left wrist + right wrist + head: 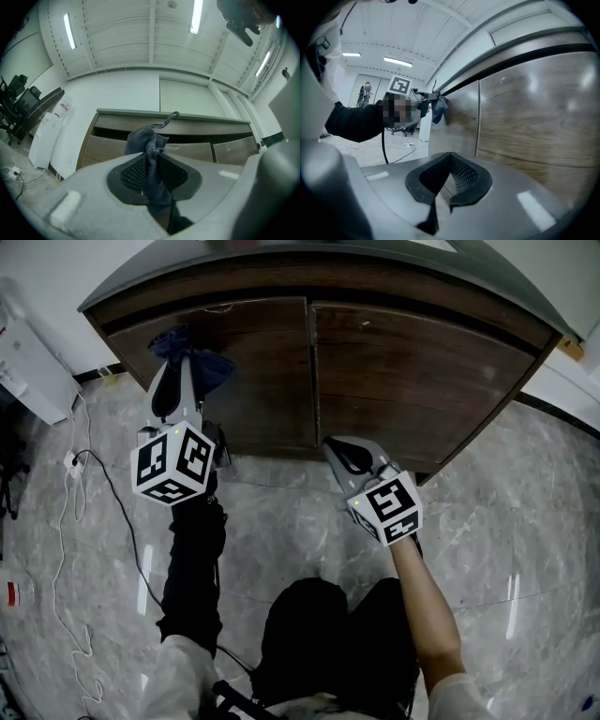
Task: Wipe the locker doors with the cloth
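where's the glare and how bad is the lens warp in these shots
Head view: fisheye bows the locker top into an arc; pale glare streaks on the glossy floor. Left gripper view: ceiling light strips blow out white, corners go black, the cloth stays sharp. Right gripper view: soft light patches wash over the locker door.

The dark blue cloth [214, 371] is bunched up and pinched in the left tool [183, 360] at the upper left of the frame, against the top of the left locker door [262, 381]. That door and the right locker door [412, 381] are dark brown wood, shut, side by side.
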A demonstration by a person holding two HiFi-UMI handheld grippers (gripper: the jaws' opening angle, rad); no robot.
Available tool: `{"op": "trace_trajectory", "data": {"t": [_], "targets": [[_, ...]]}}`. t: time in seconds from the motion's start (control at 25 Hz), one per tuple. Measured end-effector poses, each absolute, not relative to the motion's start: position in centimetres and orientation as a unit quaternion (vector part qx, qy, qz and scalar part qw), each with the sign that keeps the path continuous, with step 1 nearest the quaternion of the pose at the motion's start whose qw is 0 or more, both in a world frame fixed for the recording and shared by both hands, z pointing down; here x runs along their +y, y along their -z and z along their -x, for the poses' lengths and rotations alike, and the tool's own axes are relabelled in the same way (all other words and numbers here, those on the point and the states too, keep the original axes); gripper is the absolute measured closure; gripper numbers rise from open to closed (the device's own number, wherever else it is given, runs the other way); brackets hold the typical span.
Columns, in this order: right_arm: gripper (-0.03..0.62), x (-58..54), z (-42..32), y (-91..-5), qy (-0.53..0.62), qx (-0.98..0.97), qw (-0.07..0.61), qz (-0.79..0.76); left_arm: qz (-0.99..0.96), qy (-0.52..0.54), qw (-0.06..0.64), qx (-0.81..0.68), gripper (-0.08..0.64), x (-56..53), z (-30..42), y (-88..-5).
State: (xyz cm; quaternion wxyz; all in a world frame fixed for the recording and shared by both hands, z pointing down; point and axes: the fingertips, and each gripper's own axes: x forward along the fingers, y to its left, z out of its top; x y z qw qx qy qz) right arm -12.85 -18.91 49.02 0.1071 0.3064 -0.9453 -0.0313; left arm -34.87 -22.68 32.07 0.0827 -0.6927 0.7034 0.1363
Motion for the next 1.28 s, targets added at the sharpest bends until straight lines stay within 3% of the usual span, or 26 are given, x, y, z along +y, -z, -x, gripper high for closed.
{"op": "trace_trajectory", "data": {"t": [0.44, 1.28], "targets": [[0.588, -18.0, 16.2, -45.1, 0.067, -0.954, 0.095, -0.277, 0.682, -0.125, 0.088, 0.715, 0.491, -24.9, 36.6, -30.9], [0.588, -17.3, 15.5, -48.1, 0.051, -0.952, 0.116, -0.278, 0.673, -0.085, 0.023, 0.734, 0.489, -27.1, 38.4, -41.5]]}}
